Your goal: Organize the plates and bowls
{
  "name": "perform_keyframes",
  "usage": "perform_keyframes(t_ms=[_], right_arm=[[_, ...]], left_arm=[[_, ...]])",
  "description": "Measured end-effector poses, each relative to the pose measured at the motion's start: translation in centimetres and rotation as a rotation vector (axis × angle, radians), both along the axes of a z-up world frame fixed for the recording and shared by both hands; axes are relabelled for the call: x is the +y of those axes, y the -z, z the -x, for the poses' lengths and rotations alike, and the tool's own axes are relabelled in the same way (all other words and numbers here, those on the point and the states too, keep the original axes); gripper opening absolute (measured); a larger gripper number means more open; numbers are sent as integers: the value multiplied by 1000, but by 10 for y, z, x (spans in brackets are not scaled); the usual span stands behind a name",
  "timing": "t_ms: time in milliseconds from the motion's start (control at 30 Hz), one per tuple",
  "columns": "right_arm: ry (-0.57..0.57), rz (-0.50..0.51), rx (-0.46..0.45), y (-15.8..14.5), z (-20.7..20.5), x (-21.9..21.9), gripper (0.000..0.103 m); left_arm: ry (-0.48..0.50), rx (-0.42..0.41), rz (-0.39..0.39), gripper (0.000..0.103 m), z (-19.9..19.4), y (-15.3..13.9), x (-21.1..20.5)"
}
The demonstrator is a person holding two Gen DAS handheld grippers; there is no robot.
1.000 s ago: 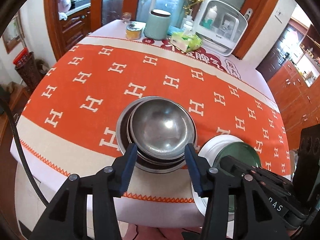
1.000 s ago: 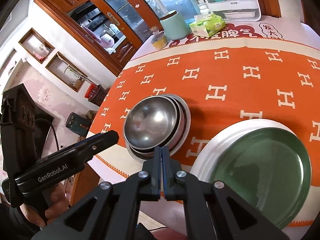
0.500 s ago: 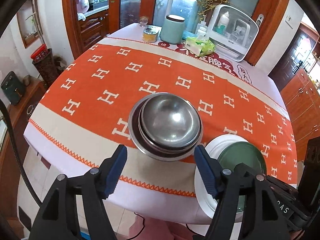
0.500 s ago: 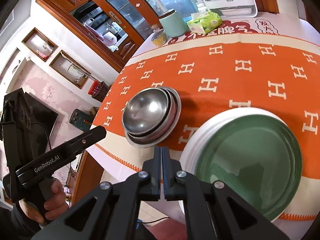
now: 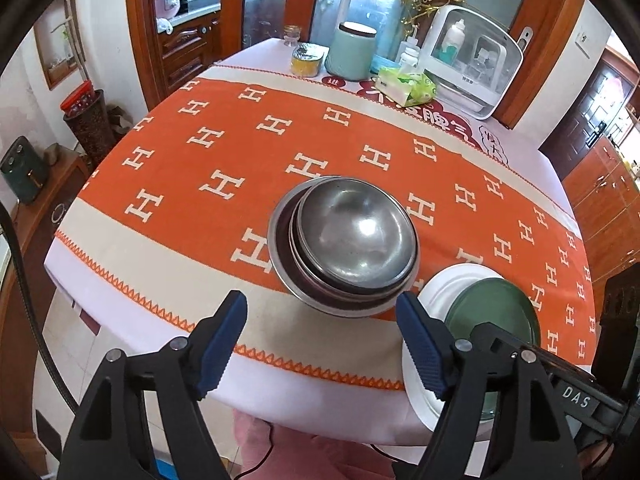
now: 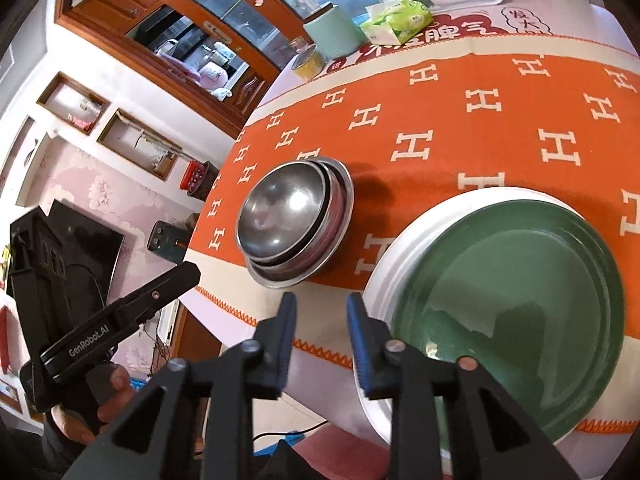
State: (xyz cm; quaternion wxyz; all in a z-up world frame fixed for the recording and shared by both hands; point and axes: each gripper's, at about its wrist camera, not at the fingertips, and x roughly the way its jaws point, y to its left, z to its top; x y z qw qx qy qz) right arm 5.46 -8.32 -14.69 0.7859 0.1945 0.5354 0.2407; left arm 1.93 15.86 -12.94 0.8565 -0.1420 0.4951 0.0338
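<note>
A stack of steel bowls (image 5: pixel 352 236) (image 6: pixel 286 216) rests in a wider steel dish on the orange tablecloth near the table's front edge. To its right a green plate (image 5: pixel 492 312) (image 6: pixel 516 308) lies on a white plate (image 5: pixel 440 284) (image 6: pixel 400 248) that juts over the edge. My left gripper (image 5: pixel 320 320) hovers just short of the bowls, its jaws opening wide with nothing between them. My right gripper (image 6: pixel 320 316) hangs over the cloth's border between the bowls and the plates; its jaws are opening and hold nothing.
At the table's far side stand a mint canister (image 5: pixel 352 54), a yellow tin (image 5: pixel 307 60), a green tissue pack (image 5: pixel 408 86) and a white appliance (image 5: pixel 472 56). Wooden cabinets surround the table. A hand (image 6: pixel 114 396) holds the left gripper's handle.
My left gripper's jaws have spread wide and pulled back from the bowl stack. My right gripper, shut before, has parted its jaws and shifted slightly toward the plates.
</note>
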Motion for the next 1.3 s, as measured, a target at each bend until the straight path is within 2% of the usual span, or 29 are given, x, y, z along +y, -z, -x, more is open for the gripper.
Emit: perform_keyframes(t_ms=[167, 233, 433, 600, 1000, 1300], right_arm=[[87, -43, 41, 7, -8, 0, 42], [118, -61, 59, 10, -10, 3, 42], [198, -90, 75, 15, -15, 12, 52], [263, -103, 89, 20, -20, 24, 62], [427, -119, 126, 42, -24, 43, 65], [534, -115, 182, 64, -26, 56, 65]], left_arm=[[60, 24, 9, 76, -18, 3, 14], [85, 28, 5, 77, -25, 4, 20], [157, 54, 13, 78, -49, 8, 36], [237, 67, 12, 82, -68, 10, 43], [432, 128, -10, 83, -115, 31, 50], [560, 200, -15, 83, -148, 58, 45]])
